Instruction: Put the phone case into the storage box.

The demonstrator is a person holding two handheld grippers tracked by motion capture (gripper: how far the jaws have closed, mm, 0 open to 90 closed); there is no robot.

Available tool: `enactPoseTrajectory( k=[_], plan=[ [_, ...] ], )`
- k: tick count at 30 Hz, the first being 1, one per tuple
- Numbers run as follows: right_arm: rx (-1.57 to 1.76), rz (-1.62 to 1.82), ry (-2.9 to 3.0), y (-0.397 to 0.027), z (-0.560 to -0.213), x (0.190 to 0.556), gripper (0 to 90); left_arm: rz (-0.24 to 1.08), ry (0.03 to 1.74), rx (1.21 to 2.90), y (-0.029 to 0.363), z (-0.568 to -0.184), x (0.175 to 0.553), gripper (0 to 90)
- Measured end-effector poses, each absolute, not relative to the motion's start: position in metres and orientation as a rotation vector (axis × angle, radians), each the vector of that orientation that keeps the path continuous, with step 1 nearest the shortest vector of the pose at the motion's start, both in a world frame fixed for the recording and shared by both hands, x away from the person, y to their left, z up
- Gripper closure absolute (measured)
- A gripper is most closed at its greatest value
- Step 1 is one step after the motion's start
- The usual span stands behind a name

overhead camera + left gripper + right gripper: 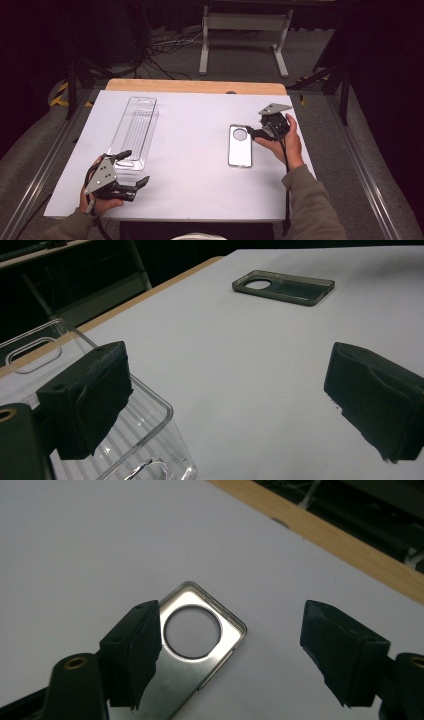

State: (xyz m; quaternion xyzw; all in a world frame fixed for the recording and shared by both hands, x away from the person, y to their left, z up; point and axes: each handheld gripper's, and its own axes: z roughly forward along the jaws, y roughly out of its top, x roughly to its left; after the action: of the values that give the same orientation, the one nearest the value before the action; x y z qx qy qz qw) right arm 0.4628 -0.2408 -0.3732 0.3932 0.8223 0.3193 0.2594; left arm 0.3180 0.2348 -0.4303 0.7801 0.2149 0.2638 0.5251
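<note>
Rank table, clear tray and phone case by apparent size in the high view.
1. Table
2. Clear tray
3. Phone case
The tray plainly looks longer and wider than the case.

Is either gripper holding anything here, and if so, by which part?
Nothing is held. The right gripper is open over the round-hole end of the phone case. The left gripper is open beside the clear plastic tray.
</note>
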Motion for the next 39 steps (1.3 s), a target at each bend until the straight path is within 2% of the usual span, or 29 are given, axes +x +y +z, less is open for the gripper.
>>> enactPoseTrajectory(
  k=[16,20,34,39],
  plan=[
    [1.315,0.573,2.431,-0.233,-0.391,0.533,31.6,0.61,0.505,1.864,0.236,-0.43,0.317,5.4],
    [1.351,0.525,2.463,-0.235,-0.396,0.544,35.7,0.606,0.504,1.863,0.237,-0.43,0.317,5.5],
    [1.355,0.398,2.605,-0.227,-0.414,0.564,64.2,0.594,0.502,1.871,0.238,-0.431,0.319,5.5],
    [1.334,0.389,2.631,-0.226,-0.415,0.568,70.6,0.58,0.506,1.873,0.239,-0.431,0.319,5.5]
  ],
)
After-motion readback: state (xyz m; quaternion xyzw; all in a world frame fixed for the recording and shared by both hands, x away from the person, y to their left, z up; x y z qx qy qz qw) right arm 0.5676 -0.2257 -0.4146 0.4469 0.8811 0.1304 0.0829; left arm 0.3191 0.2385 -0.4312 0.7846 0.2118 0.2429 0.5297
